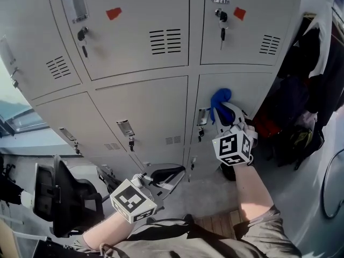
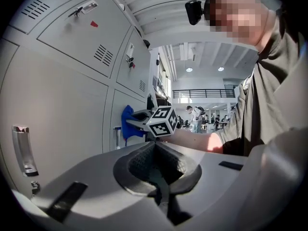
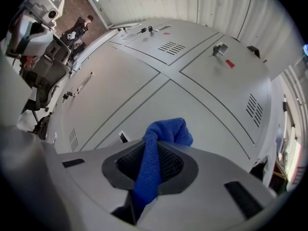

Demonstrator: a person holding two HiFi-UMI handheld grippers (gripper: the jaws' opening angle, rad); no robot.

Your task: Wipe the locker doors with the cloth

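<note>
The right claw [image 1: 221, 112] [image 3: 155, 150] was clamped on a blue terry cloth [image 1: 220, 98] [image 3: 166, 131]. One strand of the cloth ran down between the two jaws, and the rest bunched into a knot just past the tips. That bunched end lay against, or only just short of, the grey metal locker doors [image 1: 145, 109] [image 3: 202, 100] directly ahead of the claw; actual contact could not be settled. It met the lower-right door, close to the door's upper left corner. A small metal latch handle [image 1: 202, 117] sat just left of the claw's tips.

The left claw [image 1: 167, 174] [image 2: 159, 170] hung lower and to the left of the right one, well apart from it, with its jaws drawn together on nothing. It pointed along the locker fronts rather than at them. From its own view the cloth [image 2: 127, 122] showed ahead, beside the right claw's marker cube [image 2: 163, 121], and a chrome door handle [image 2: 23, 150] stood off to the left.

Above the right claw, a key [image 1: 222, 34] hung in an upper door's lock beside a red sticker [image 1: 239, 13]. Dark hanging garments [image 1: 303, 85] crowded the space to its right. A black office chair [image 1: 67, 198] stood left of the left claw.
</note>
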